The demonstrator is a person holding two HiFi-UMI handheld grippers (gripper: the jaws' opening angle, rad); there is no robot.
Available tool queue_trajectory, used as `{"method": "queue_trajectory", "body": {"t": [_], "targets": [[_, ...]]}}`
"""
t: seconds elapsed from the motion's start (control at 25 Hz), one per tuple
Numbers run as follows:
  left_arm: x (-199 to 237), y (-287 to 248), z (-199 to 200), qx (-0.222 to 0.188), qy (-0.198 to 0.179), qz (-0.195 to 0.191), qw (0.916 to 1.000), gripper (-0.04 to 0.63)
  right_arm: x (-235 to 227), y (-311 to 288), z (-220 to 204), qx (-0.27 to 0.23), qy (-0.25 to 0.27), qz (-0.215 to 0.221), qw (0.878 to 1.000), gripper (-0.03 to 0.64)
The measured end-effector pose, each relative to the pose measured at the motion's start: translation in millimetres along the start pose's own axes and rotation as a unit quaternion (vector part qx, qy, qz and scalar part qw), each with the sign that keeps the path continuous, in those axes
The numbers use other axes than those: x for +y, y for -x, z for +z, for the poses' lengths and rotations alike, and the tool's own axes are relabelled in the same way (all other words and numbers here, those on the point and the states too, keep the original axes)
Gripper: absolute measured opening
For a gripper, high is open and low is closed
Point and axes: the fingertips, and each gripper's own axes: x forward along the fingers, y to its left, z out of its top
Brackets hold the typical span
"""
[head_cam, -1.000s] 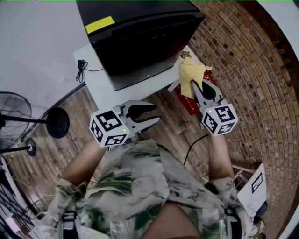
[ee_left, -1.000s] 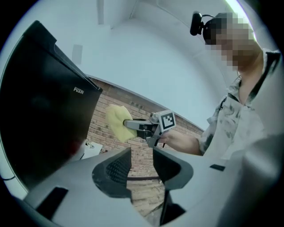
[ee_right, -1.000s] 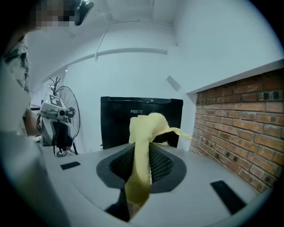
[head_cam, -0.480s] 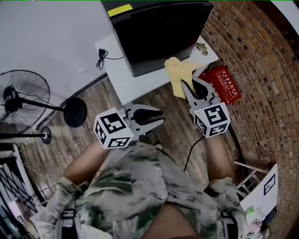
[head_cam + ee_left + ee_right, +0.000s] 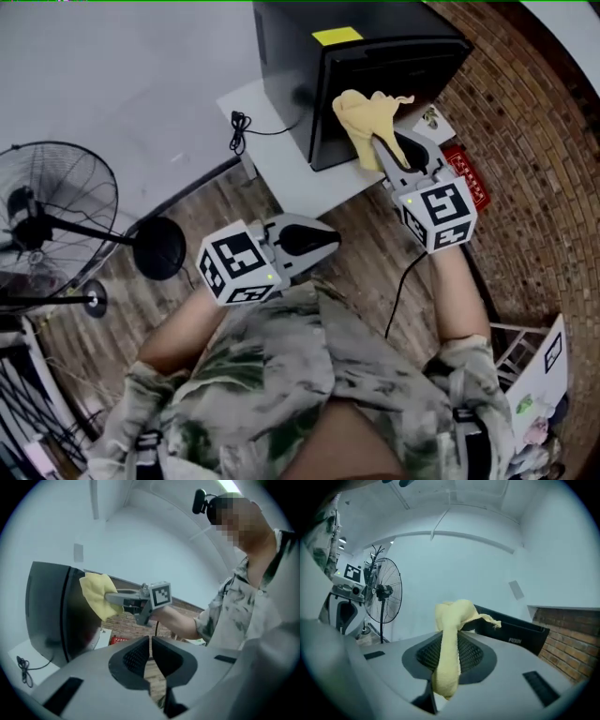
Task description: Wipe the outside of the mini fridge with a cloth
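Observation:
The black mini fridge stands on a white board; the left gripper view shows it too. My right gripper is shut on a yellow cloth, whose bunched end lies at the fridge's near face and seems to touch it. In the right gripper view the cloth hangs down between the pads, with the fridge behind. My left gripper hovers lower left, away from the fridge. Its jaws have just been closing and now meet with nothing between them.
A black floor fan stands on the wooden floor at left. A black power cord lies on the board beside the fridge. A red box sits to the right by the brick floor. The person's torso fills the bottom.
The left gripper's jaws went from wide open to shut, empty. The right gripper carried the cloth from beside the fridge up to its near face. The head view swung left.

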Motion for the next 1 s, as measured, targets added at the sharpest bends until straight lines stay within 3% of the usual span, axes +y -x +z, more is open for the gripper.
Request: {"method": "queue_trajectory", "body": {"t": [0.08,0.28,0.44,0.56,0.8,1.0], "targets": [[13,35,-7,0.008,-0.011,0.0,0.9999,0.037,10,-26,25,0.002,0.015,-0.024,1.0,0.087],[35,109,-15,-0.002,0.004,-0.023,0.9997,0.032,29,-77,72,0.014,0.049,-0.095,0.994,0.087],[45,153,-29,0.018,-0.011,-0.04,0.999,0.032,33,-106,94,0.03,0.071,-0.159,0.984,0.087],[50,172,-33,0.011,-0.002,-0.052,0.9986,0.032,35,-125,106,0.047,0.096,-0.199,0.974,0.087],[50,189,-31,0.0,-0.007,-0.074,0.9972,0.032,21,-149,105,0.086,0.122,-0.269,0.952,0.087],[57,204,-40,-0.006,0.017,-0.083,0.9964,0.032,31,-172,59,0.146,0.118,-0.276,0.943,0.087]]}}
